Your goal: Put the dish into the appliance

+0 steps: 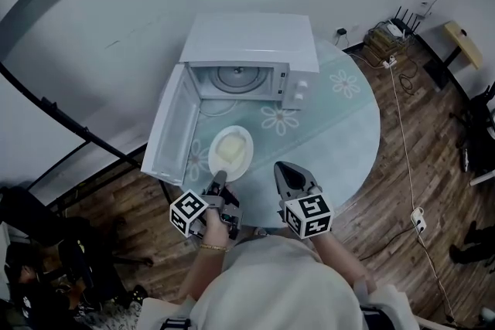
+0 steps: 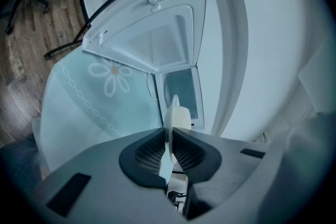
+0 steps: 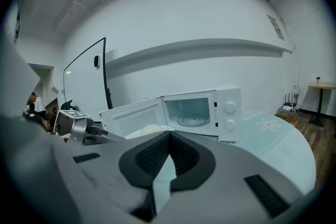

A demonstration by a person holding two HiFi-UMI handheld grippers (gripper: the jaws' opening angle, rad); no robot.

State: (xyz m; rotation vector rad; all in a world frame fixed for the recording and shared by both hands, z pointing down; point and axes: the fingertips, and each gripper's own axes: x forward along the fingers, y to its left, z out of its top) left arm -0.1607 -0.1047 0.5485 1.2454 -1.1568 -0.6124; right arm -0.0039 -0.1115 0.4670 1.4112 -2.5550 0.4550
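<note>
Edgewise, dish (image 2: 178, 117) between left tongs (image 2: 169, 140)

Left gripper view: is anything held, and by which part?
The left gripper is shut on the plate, pinching its near rim, edge-on between the jaws. The right gripper is shut and holds nothing.

A round, daisy-printed pale glass table (image 1: 348, 127) sits at centre. Brown wooden plank floor (image 1: 433, 189) spreads from three to eight o'clock.

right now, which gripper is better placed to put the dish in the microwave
Left. The left gripper clamps the dish by its near rim, straight in front of the open microwave. The right gripper is shut and empty, off to the dish's side.
</note>
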